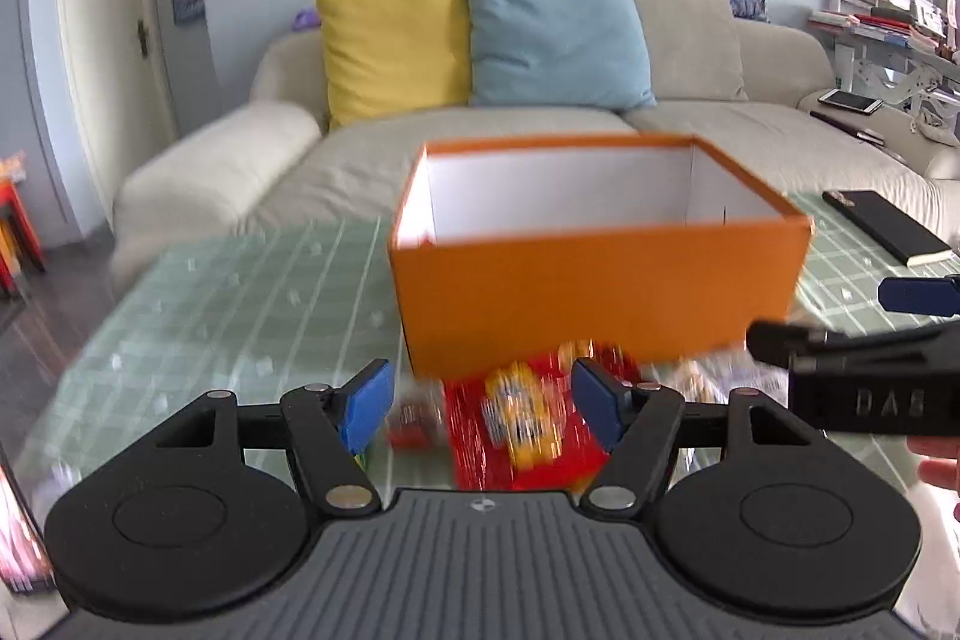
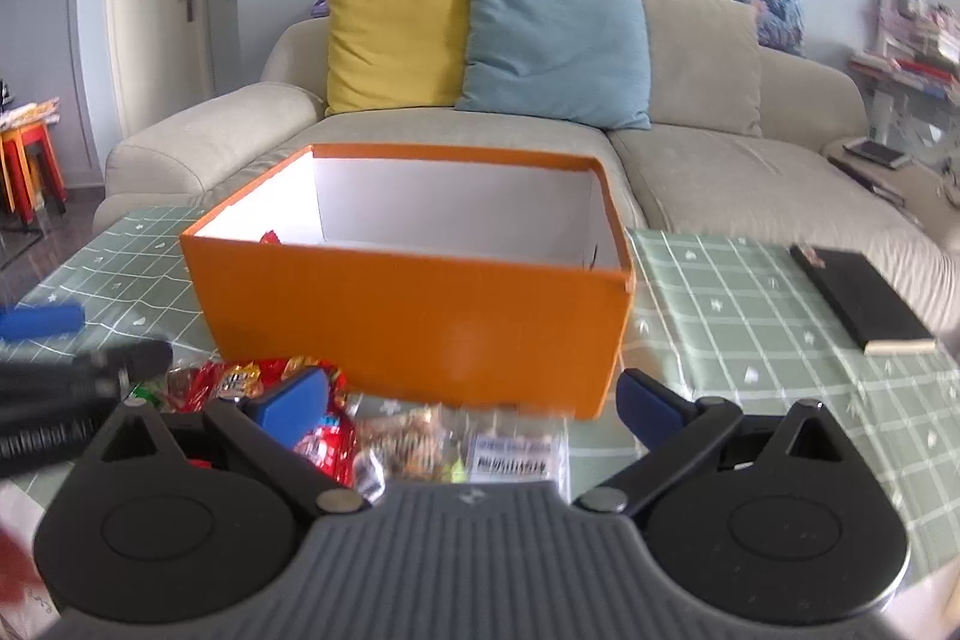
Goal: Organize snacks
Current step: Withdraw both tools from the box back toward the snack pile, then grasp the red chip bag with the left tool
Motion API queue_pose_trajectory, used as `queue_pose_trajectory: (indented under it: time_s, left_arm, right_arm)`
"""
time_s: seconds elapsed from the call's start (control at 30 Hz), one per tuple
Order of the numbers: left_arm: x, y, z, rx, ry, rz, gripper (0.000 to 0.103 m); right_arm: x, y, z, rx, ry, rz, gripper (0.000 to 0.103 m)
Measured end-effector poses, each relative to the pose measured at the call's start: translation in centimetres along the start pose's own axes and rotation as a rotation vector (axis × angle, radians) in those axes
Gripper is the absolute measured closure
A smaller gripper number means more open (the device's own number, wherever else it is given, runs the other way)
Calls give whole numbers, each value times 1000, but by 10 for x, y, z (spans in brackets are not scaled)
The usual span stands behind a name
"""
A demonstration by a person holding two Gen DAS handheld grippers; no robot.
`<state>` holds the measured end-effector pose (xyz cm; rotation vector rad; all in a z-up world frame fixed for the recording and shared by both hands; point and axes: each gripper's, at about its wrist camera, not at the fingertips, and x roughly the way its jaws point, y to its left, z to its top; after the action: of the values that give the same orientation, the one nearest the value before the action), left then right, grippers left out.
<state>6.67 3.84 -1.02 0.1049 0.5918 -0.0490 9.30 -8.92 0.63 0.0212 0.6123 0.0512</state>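
An open orange box [image 1: 594, 298] with a white inside stands on the table; it also shows in the right wrist view [image 2: 414, 310], with a red wrapper tip inside at its left. Snack packets lie in front of it. My left gripper [image 1: 483, 409] is open over a red packet with yellow print [image 1: 522, 424]. My right gripper [image 2: 474, 400] is open over a clear packet of brown snacks [image 2: 420, 442], with red packets [image 2: 240, 382] at its left finger. Each gripper shows at the edge of the other's view.
A green checked cloth [image 2: 750, 316] covers the table. A black notebook [image 2: 864, 298] lies at the right. A beige sofa [image 2: 720, 160] with yellow and blue cushions stands behind the table. Orange stools [image 2: 30, 160] stand far left.
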Motion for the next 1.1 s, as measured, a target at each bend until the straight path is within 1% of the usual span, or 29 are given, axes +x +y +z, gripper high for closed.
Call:
queue_pose_trajectory:
  time_s: [0.03, 0.07, 0.13, 0.17, 0.23, 0.27, 0.33, 0.37, 0.43, 0.5, 0.57, 0.63, 0.67, 0.73, 0.77, 0.8, 0.87, 0.93, 1.0, 1.1]
  left_arm:
    - [0, 1, -5, -2, 12, -12, 27]
    - [-1, 1, -9, 2, 21, -10, 27]
    - [-2, 0, -18, 13, 14, 9, 27]
    - [-4, -1, -21, 25, 5, 7, 27]
    - [-7, -1, -25, 35, 1, -15, 27]
    - [-6, -1, -25, 33, 15, -33, 27]
    - [-3, 0, -26, 19, 46, -64, 27]
    - [-2, 1, -26, 16, 52, -67, 27]
    - [1, -1, -28, 17, 59, -49, 27]
    - [4, 0, -29, 18, 70, -61, 27]
    - [7, 2, -31, 8, 72, -70, 27]
    - [12, 2, -34, 19, 85, -66, 24]
    - [15, 2, -35, 32, 98, -60, 24]
    - [21, 2, -38, 58, 119, -51, 25]
    - [23, 2, -39, 68, 130, -52, 26]
    - [26, 2, -40, 74, 144, -54, 28]
    - [33, 1, -40, 88, 171, -46, 30]
    - [37, 0, -40, 112, 177, -36, 36]
    - [41, -3, -40, 148, 174, -24, 38]
    - [45, -10, -40, 217, 164, -2, 44]
  right_arm:
    - [-2, 0, -5, 13, -8, -1, 4]
    - [-4, 0, -11, 27, -16, -2, 4]
    - [-6, -1, -19, 51, -19, -9, 4]
    - [-6, 0, -24, 58, -14, -14, 4]
    - [-4, 0, -31, 62, 11, -20, 4]
    - [-3, 1, -34, 58, 18, -27, 4]
    - [0, 2, -40, 36, 22, -45, 4]
    - [1, 3, -42, 21, 21, -55, 4]
    - [4, 6, -44, -8, 24, -82, 4]
    - [7, 9, -45, -48, 28, -96, 4]
    - [10, 10, -45, -85, 51, -71, 4]
    - [12, 14, -47, -123, 73, -38, 4]
    - [13, 16, -48, -143, 81, -31, 6]
    - [15, 22, -50, -192, 98, -16, 14]
    - [17, 24, -51, -213, 113, -3, 20]
    - [20, 26, -52, -228, 130, 12, 23]
    - [27, 26, -52, -231, 156, 24, 26]
    - [34, 26, -51, -224, 169, 20, 32]
    - [41, 25, -51, -238, 183, 12, 40]
    - [50, 24, -50, -253, 198, -5, 46]
